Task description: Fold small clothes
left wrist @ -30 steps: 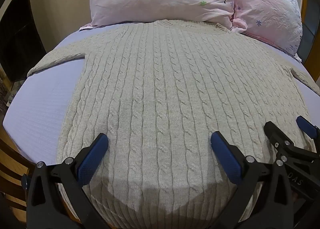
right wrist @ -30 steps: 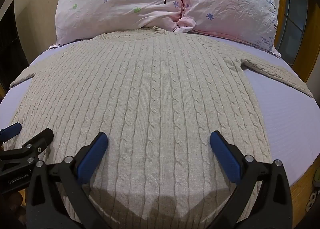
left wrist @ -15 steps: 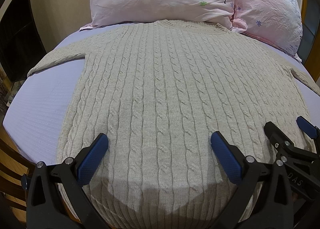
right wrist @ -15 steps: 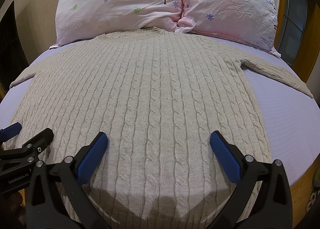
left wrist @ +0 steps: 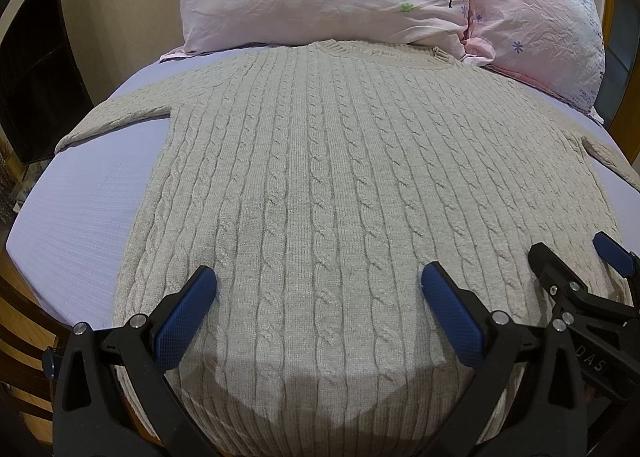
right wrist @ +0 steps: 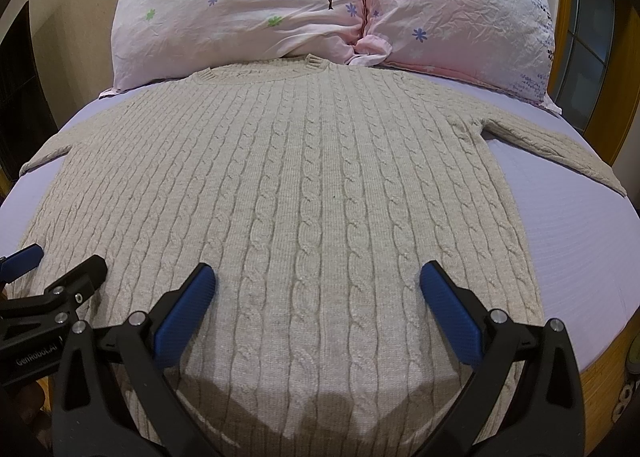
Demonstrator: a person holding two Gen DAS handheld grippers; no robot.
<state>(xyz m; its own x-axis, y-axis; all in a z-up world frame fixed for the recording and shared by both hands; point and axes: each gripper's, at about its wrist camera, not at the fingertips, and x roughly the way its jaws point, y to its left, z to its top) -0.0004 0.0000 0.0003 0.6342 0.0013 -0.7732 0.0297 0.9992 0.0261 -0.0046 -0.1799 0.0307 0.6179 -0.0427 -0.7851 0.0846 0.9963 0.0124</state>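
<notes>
A home bedroom: a bed (left wrist: 80, 217) in a lilac sheet, with 2 pink floral pillows (right wrist: 248, 13).

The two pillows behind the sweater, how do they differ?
The left pillow is paler, nearly white-pink, and carries a printed tree; the right pillow is a stronger pink with small dark print along its far edge. The sweater collar reaches the left pillow, while the right pillow sits off beside its shoulder. Both are crinkled and dotted with small flowers.

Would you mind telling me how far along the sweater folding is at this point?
Done: the sweater lies flat on the bed, sleeves spread, collar by the pillows. In hand: nothing; the left gripper and right gripper hover open above its hem. Left: every fold.
</notes>
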